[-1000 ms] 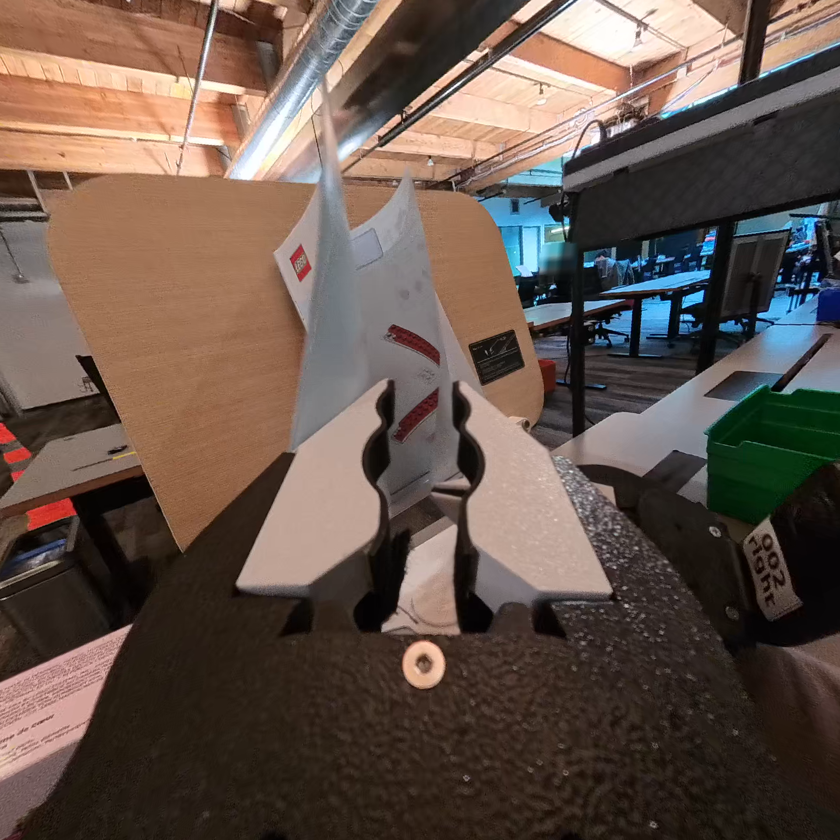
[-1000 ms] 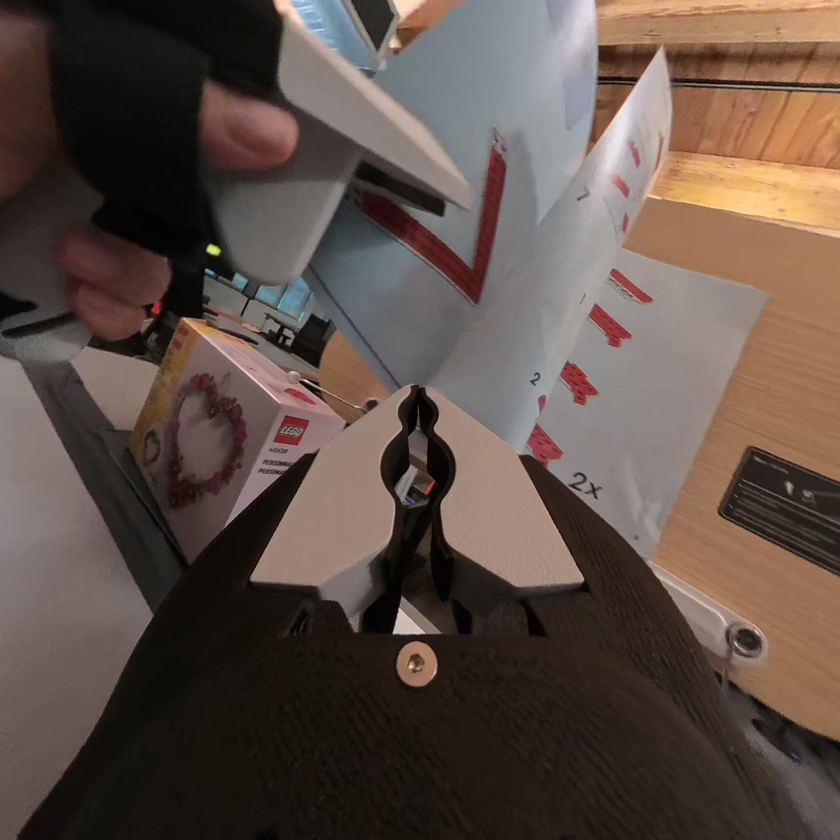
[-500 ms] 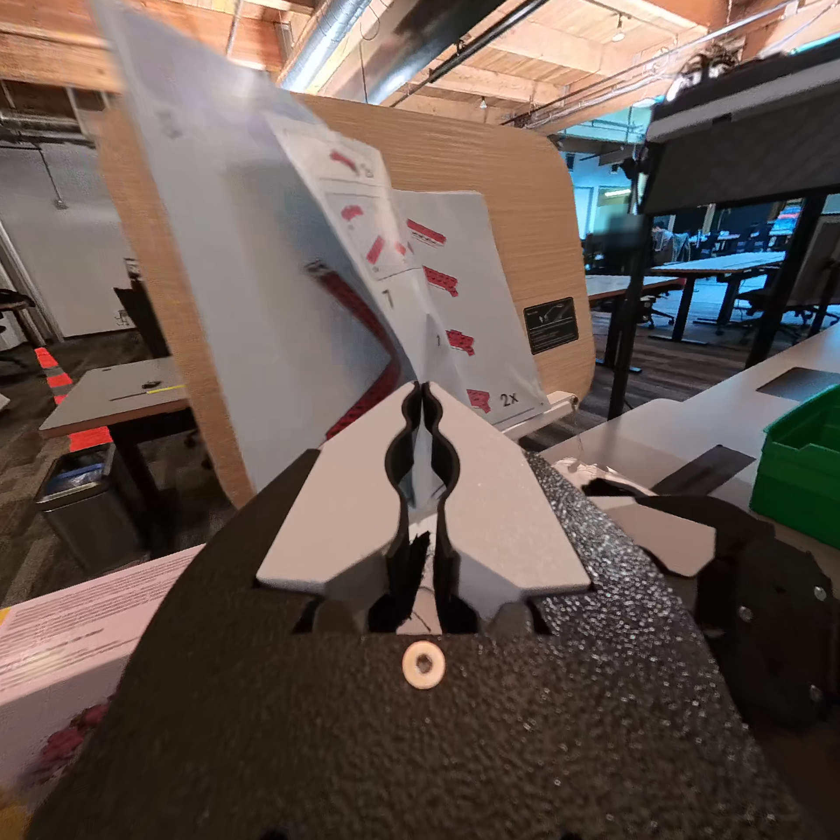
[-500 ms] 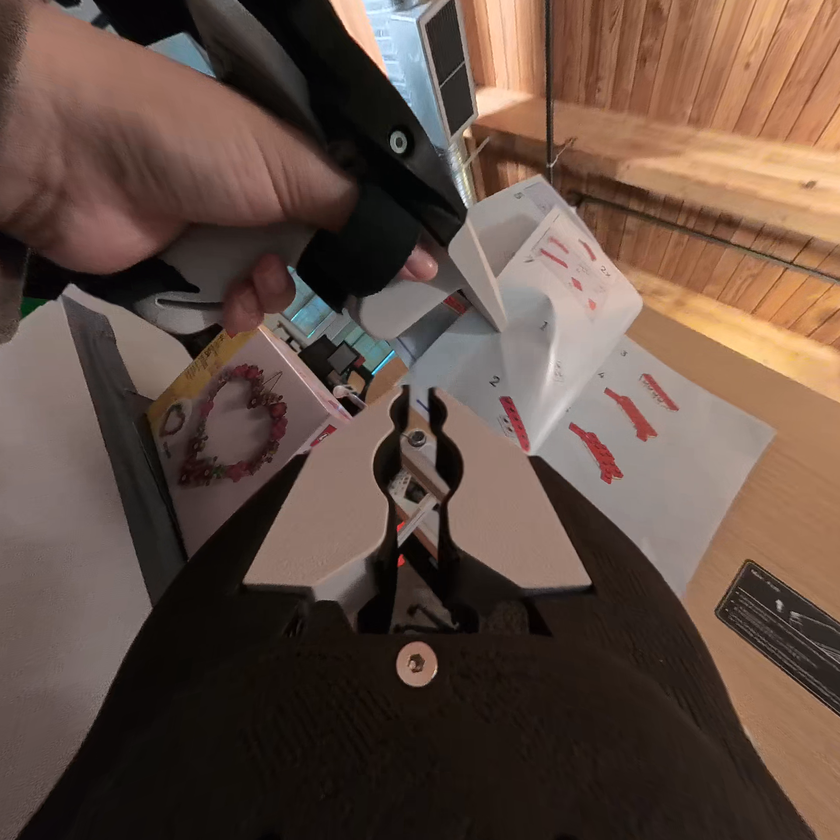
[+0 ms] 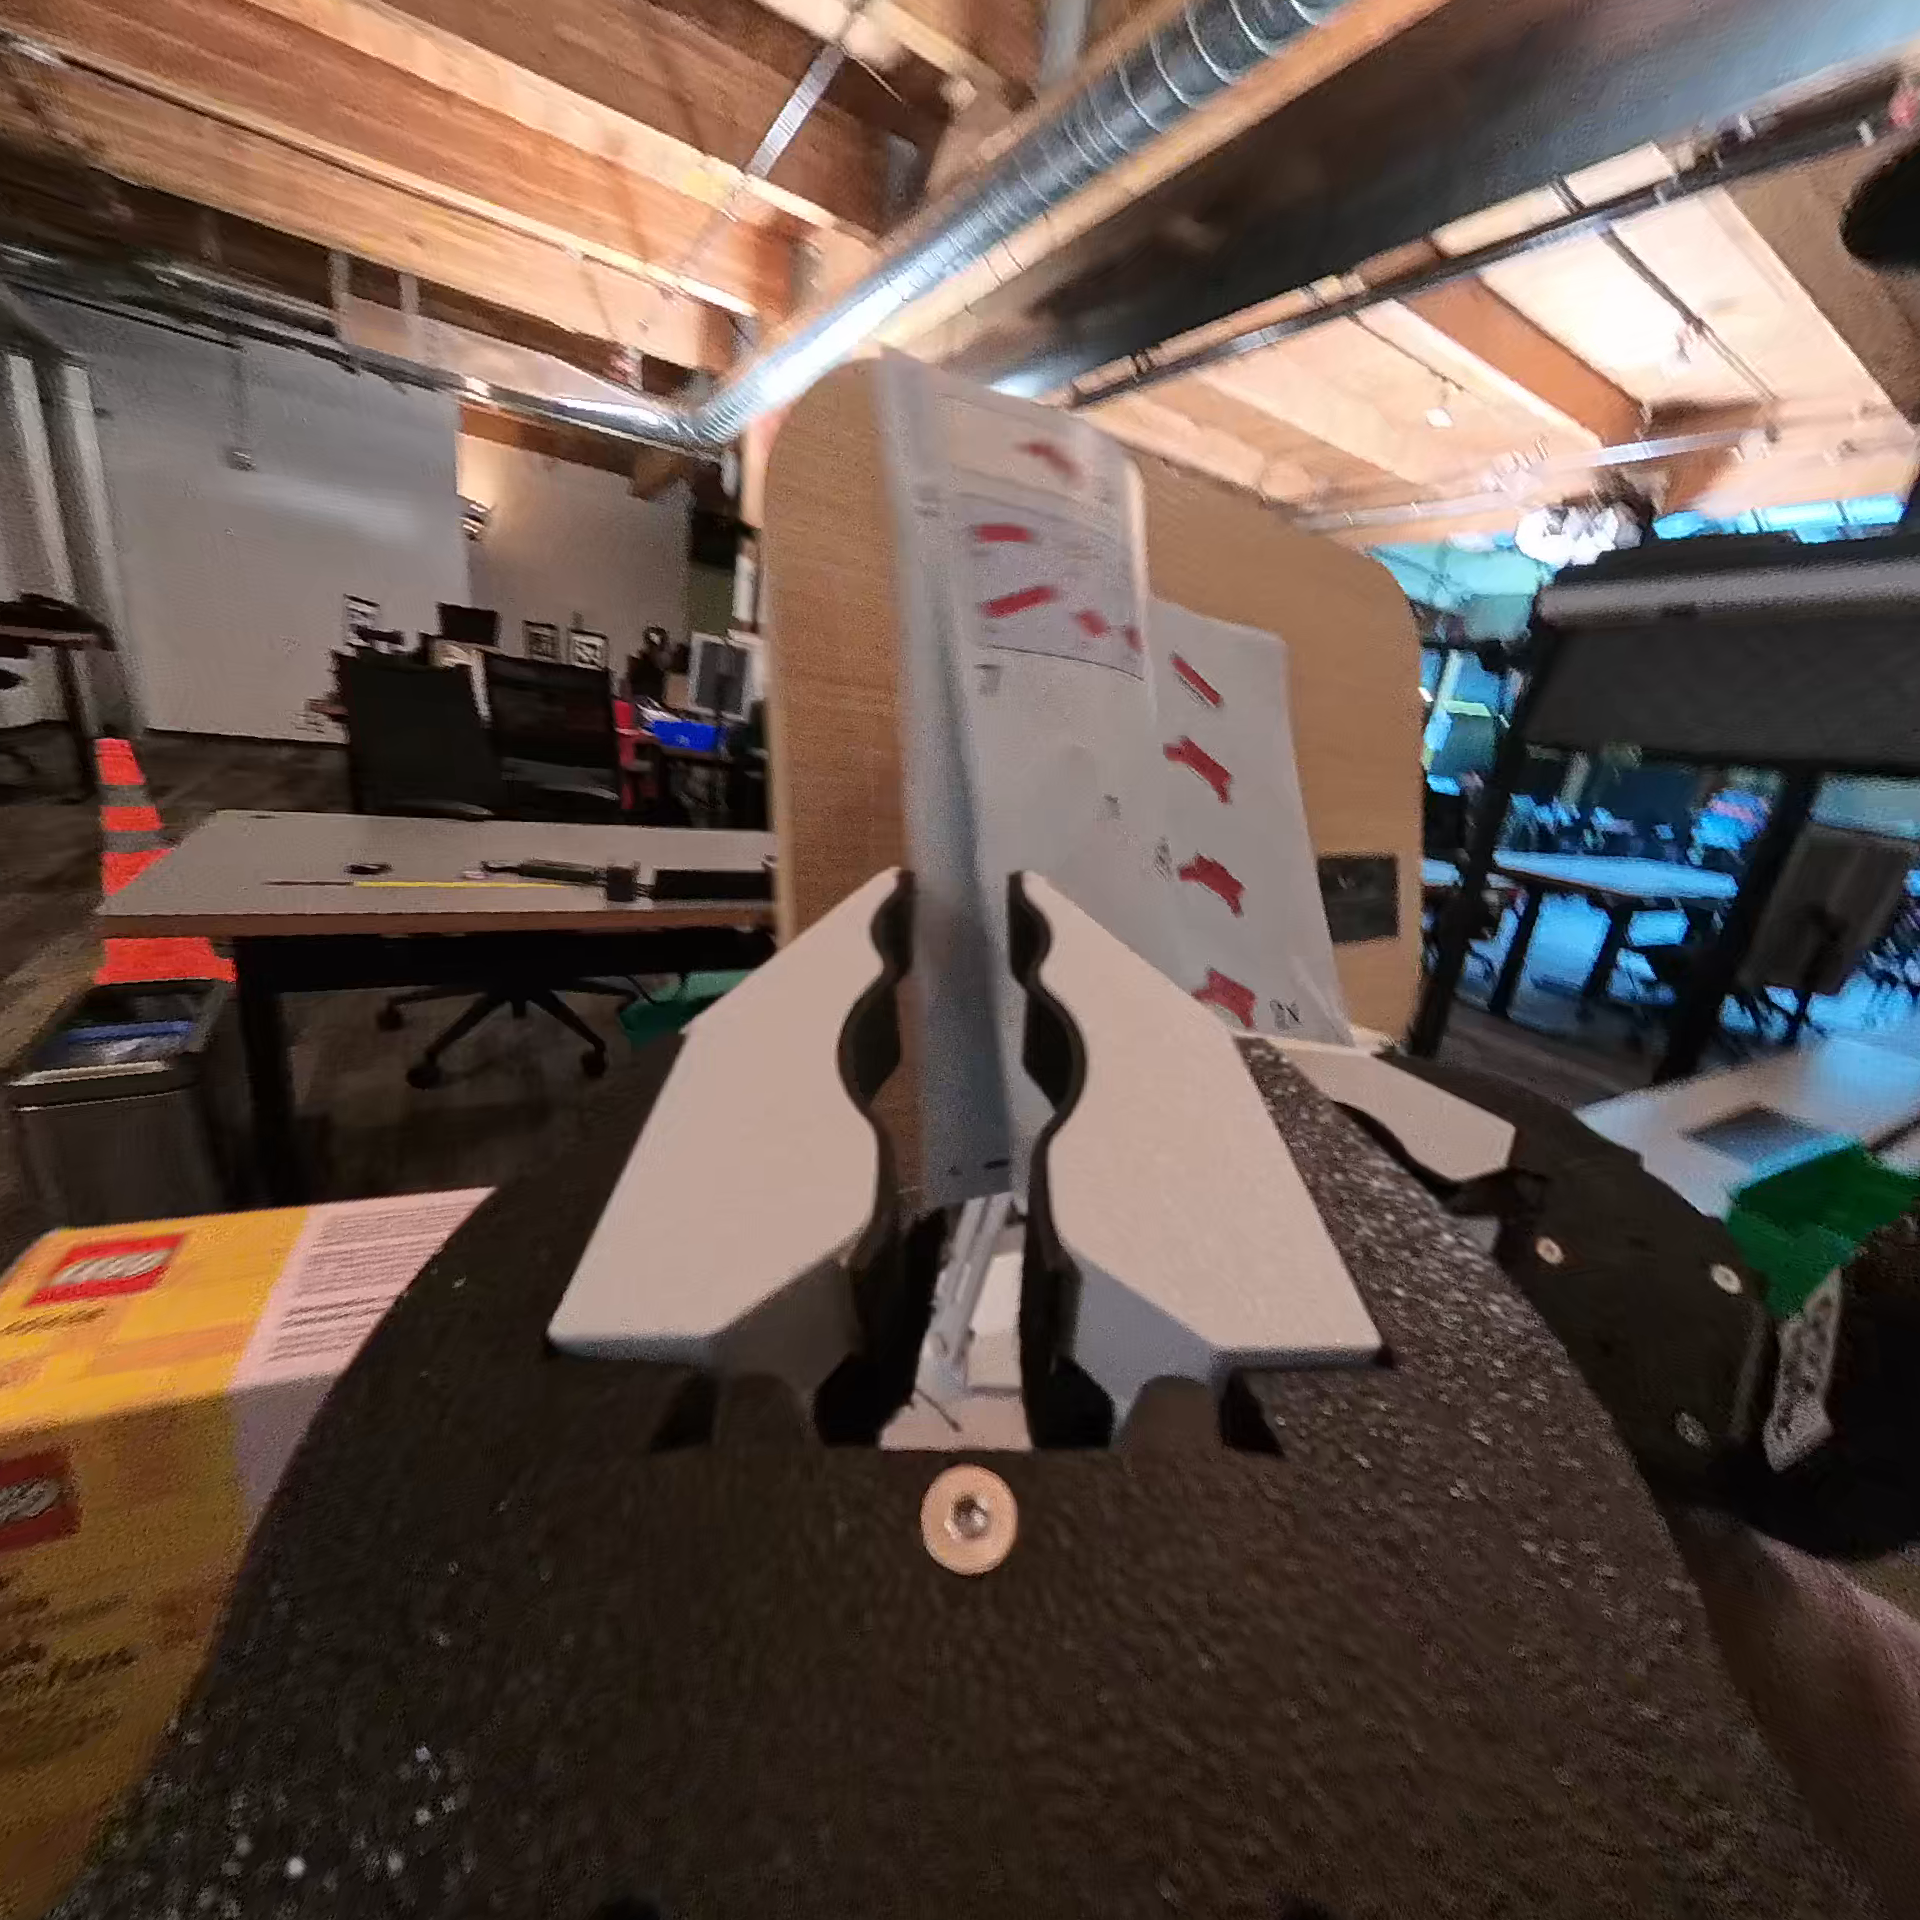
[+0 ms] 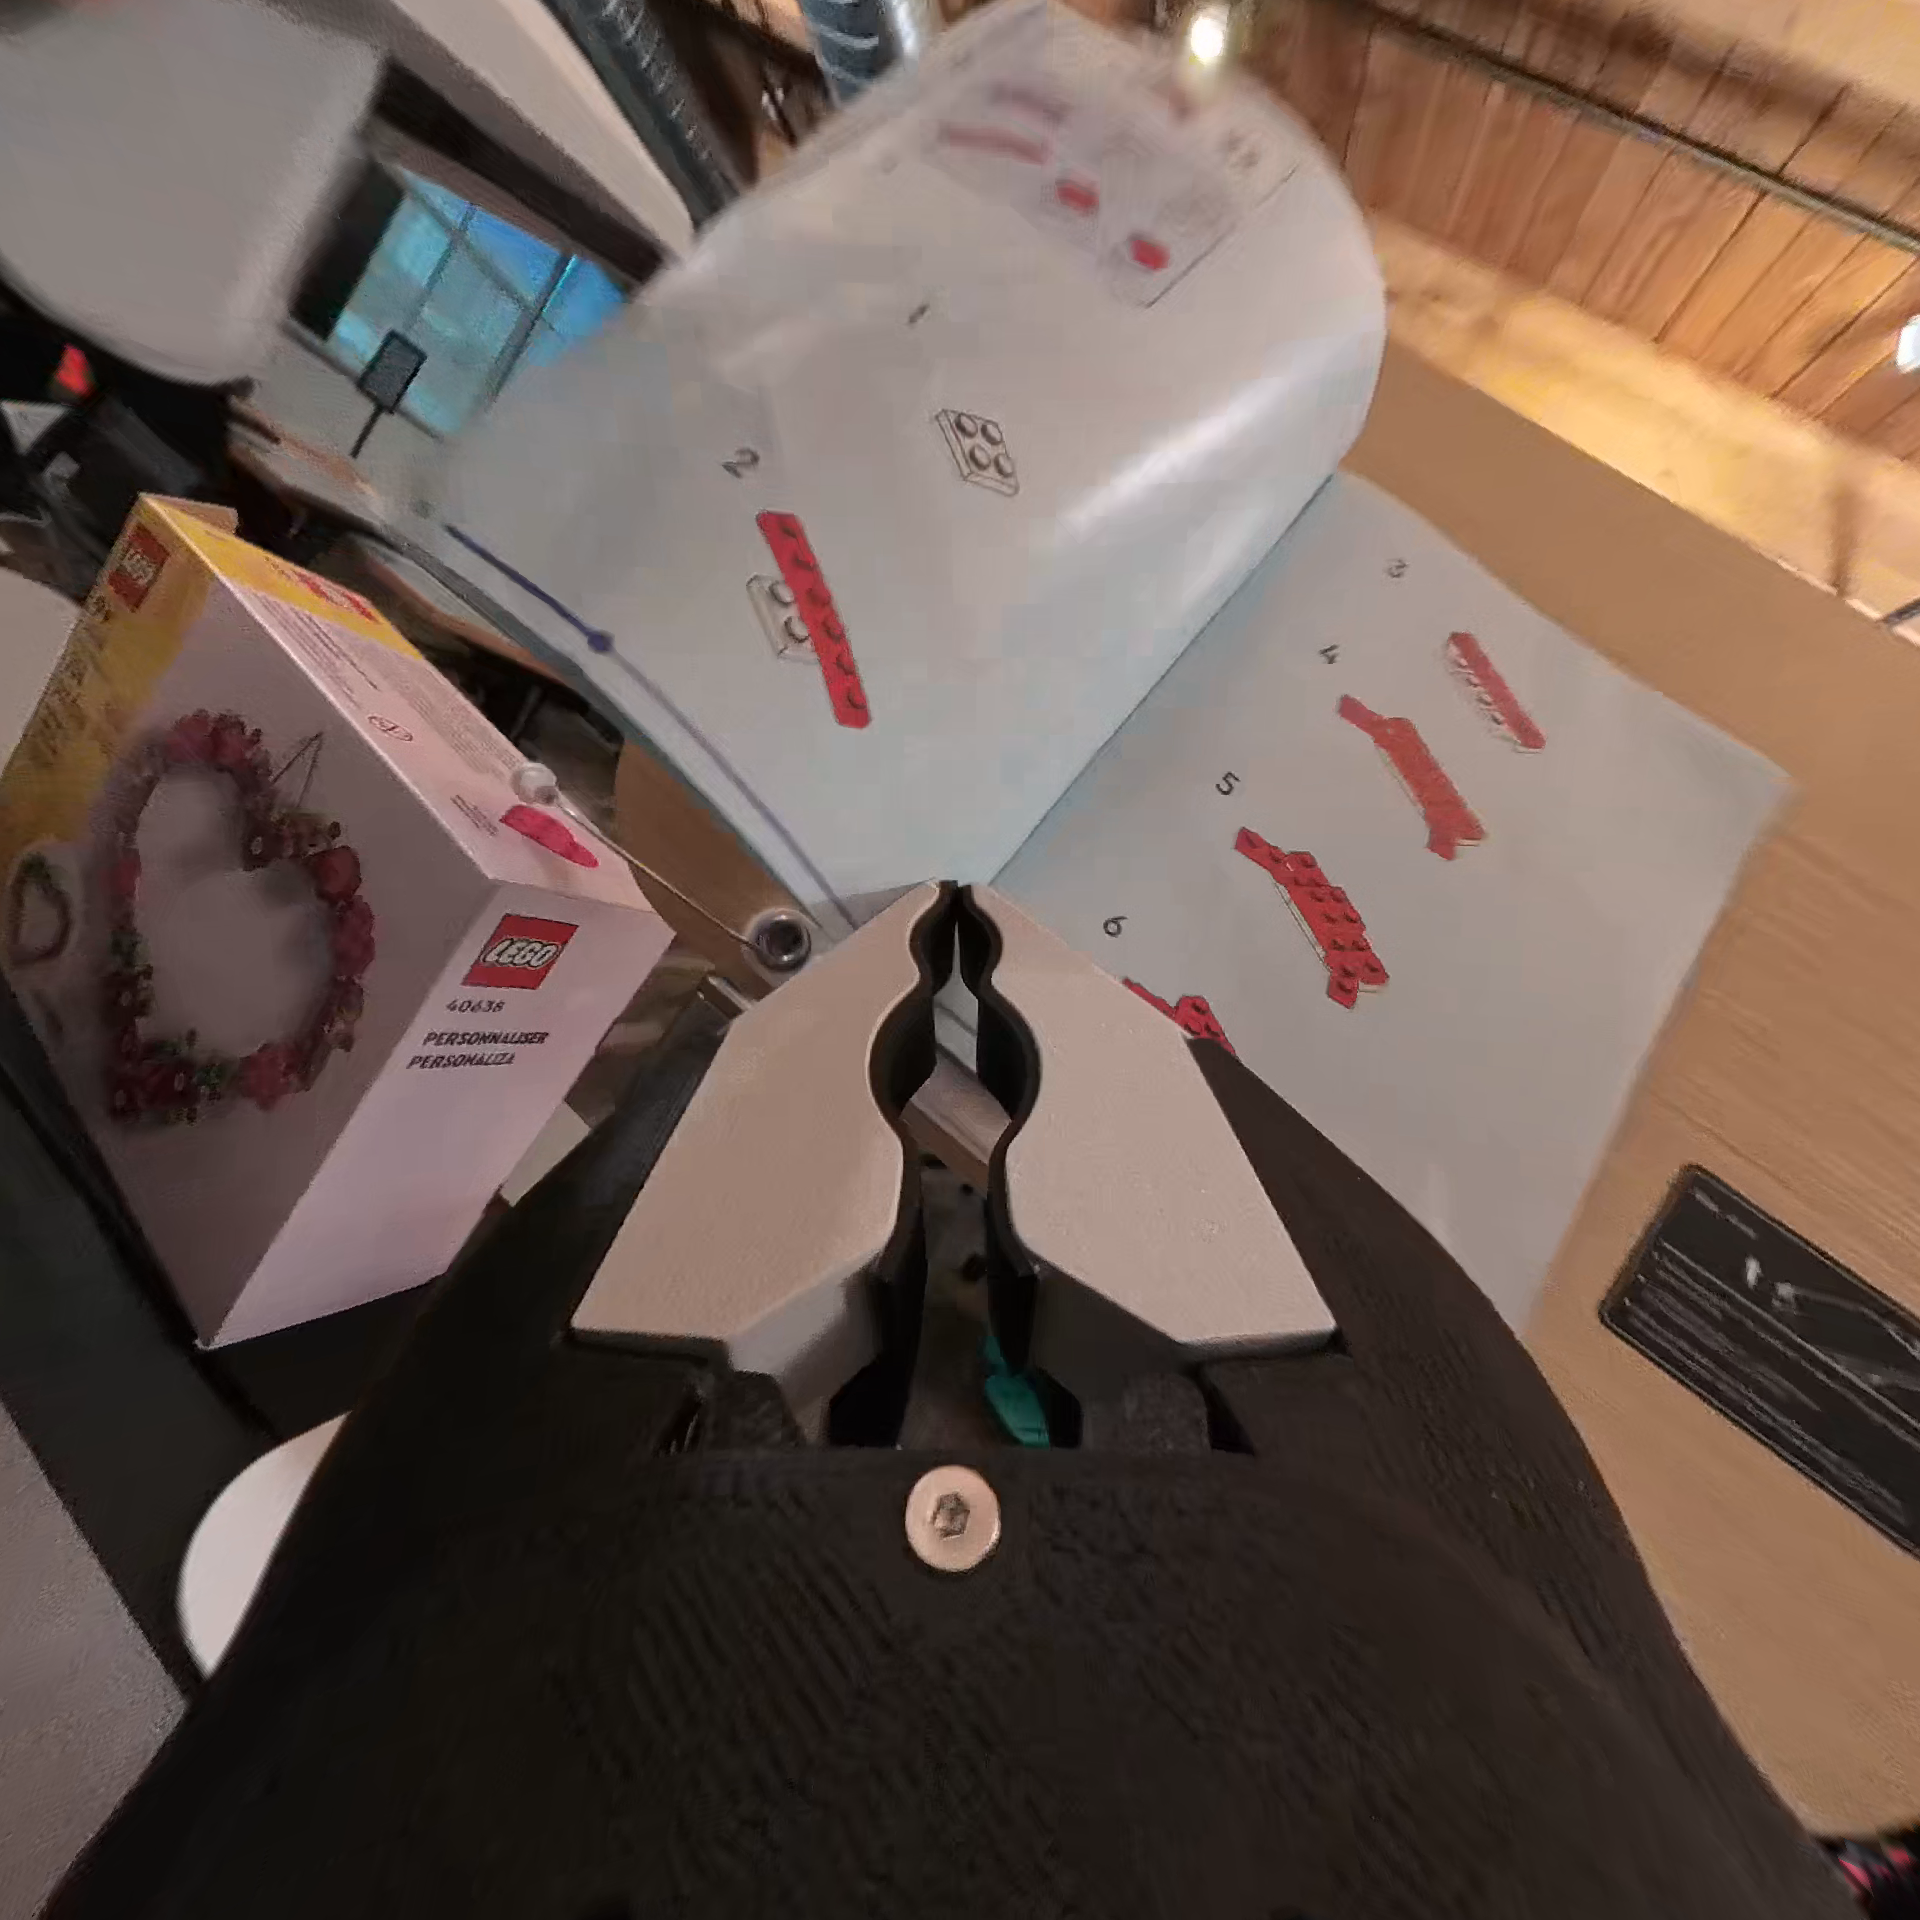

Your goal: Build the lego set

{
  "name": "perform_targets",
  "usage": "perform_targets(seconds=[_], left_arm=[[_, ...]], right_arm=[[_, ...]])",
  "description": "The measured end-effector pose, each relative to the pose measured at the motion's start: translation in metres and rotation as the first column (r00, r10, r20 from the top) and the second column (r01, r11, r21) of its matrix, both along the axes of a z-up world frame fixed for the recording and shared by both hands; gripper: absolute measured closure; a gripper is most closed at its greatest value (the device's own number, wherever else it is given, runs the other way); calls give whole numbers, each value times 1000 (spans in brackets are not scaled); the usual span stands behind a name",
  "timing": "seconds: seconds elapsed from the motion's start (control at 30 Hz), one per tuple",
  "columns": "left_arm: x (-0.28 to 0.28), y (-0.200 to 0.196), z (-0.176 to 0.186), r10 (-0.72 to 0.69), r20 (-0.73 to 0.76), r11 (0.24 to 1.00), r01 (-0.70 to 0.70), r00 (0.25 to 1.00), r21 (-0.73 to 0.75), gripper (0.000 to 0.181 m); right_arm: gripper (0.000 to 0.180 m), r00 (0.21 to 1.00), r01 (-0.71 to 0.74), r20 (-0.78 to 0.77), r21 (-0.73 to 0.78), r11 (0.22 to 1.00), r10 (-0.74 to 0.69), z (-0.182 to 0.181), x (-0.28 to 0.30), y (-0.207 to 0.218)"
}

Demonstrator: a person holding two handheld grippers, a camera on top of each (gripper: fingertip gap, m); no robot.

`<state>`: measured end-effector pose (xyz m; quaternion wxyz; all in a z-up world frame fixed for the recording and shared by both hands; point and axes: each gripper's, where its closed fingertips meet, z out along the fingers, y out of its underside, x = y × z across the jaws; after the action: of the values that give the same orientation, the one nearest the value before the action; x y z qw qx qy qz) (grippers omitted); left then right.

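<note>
The left gripper (image 5: 961, 904) points toward an upright wooden board (image 5: 831, 665), and its fingers (image 5: 769, 1122) stand a little apart with the edge of a pale blue page running down through the gap; whether they touch the paper cannot be told. That page belongs to the instruction booklet (image 5: 1039, 582), which stands open against the board, one leaf lifted and curling forward, the other lying flat on the wood with red brick drawings on it. In the right wrist view the same booklet (image 6: 1039, 499) arches over from the left, its flat page (image 6: 1455, 831) spread on the board (image 6: 1766, 1039) beyond the right gripper (image 6: 956, 899). The right gripper's fingers (image 6: 1132, 1174) are together at the tips, with nothing seen between them there; a small teal piece (image 6: 1013, 1397) shows low down near their base, too hidden to say what it is. The set's box (image 6: 312, 914), white with a yellow side and a picture of a heart-shaped flower wreath, stands on the table (image 6: 62, 1558) to the left of the right gripper, near the booklet. In the left wrist view the box (image 5: 156, 1455) sits at the lower left, and a green bin (image 5: 1818, 1226) lies at the right edge behind the other gripper's black body.
</note>
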<state>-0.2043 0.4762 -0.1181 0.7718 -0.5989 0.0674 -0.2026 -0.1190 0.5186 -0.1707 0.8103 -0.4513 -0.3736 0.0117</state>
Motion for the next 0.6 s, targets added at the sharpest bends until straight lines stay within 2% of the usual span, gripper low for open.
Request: perform_targets(seconds=[0.07, 0.17, 0.27, 0.47, 0.6], left_arm=[[-16, -4, 6, 25, 71, 999, -28, 997, 34, 147], [-17, -11, 14, -101, 149, 992, 88, 984, 92, 119], [-32, 3, 3, -24, 164, 998, 16, 986, 53, 107], [-35, 34, -31, 24, 181, 996, -8, 983, -88, 110], [-22, 42, -33, 14, 137, 993, 2, 991, -116, 113]], right_arm=[[180, 1000, 1, 30, -27, 1000, 0, 1, -9, 4], [180, 998, -12, 62, -87, 996, 18, 3, -20, 6], [180, 994, 0, 106, -122, 992, 13, 4, -24, 9], [180, 983, 25, 183, -109, 994, -4, 4, -24, 10], [180, 965, 40, 262, -50, 998, -25, 2, -21, 10]])
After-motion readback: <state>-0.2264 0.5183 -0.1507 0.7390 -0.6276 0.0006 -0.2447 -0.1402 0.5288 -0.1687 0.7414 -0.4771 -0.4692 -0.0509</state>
